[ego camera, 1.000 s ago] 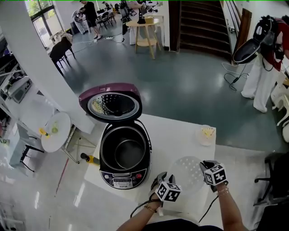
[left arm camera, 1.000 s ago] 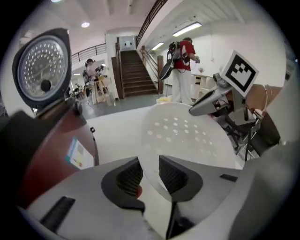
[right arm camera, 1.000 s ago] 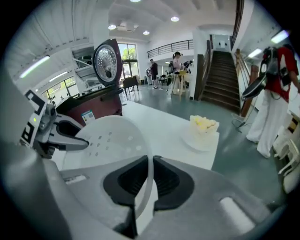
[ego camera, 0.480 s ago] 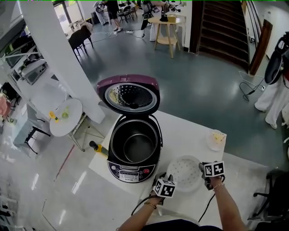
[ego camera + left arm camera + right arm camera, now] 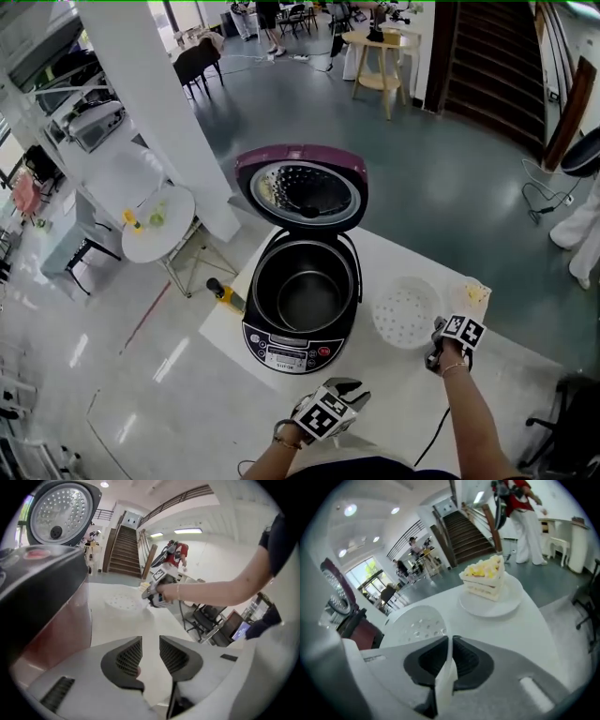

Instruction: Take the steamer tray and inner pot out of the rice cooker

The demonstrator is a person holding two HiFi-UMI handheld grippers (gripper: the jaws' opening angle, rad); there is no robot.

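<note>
Task half done: tray out, on table at 3 o'clock of cooker; my right gripper jaws clamp its rim. The pot is still inside. My left gripper jaws are slightly apart, empty.

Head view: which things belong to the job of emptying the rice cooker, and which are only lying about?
Belong to the job: rice cooker, inner pot, steamer tray, right hand-held gripper shut on the tray's rim.
Lying about: slice of cake, round side table.
</note>
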